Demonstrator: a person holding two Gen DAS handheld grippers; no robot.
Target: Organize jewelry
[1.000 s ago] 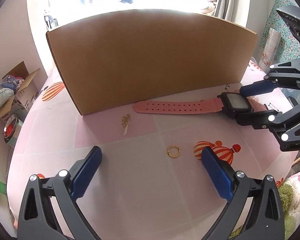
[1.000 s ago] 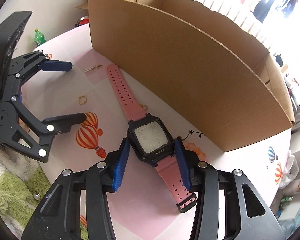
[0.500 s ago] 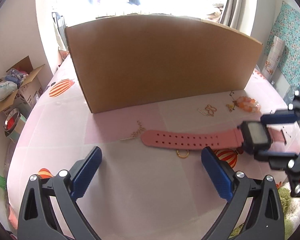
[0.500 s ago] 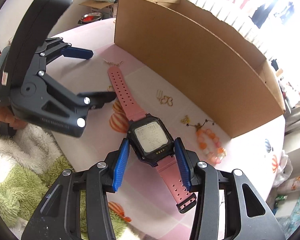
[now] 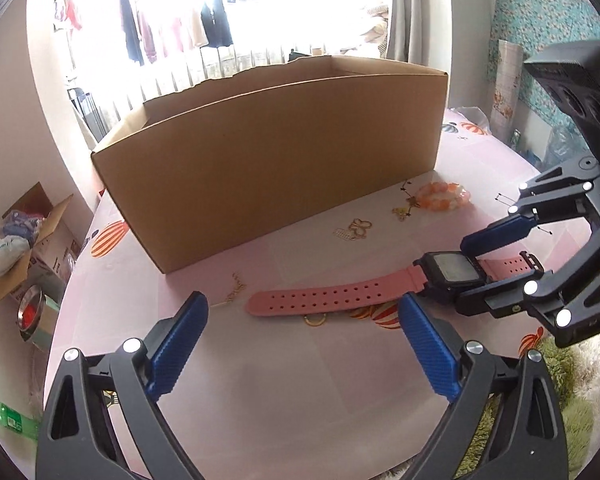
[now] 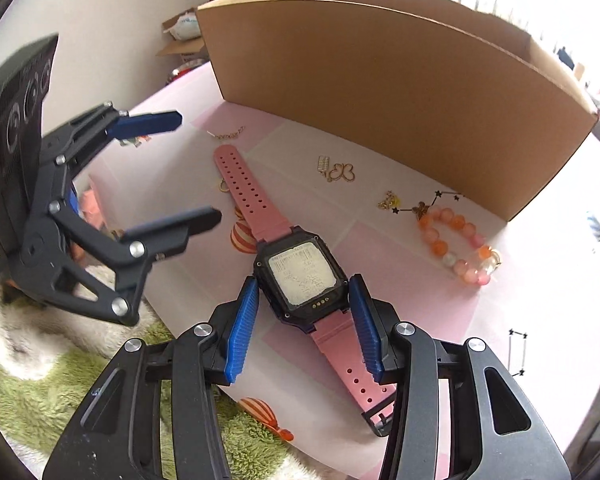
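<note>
pink watch (image 6: 300,272), brown box (image 6: 380,80), seemingly orange bracelet (image 6: 456,244)

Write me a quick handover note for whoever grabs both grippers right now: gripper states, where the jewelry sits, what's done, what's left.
Right gripper: shut on the pink watch, gripping its black case.
Left gripper: open, holding nothing, near the strap's free end.
On the table, in front of the cardboard box: bead bracelet, butterfly charm, gold ring, thin chain.
Done: watch grasped.
Left: probably move the watch and the loose pieces into the box; its inside is hidden.
</note>
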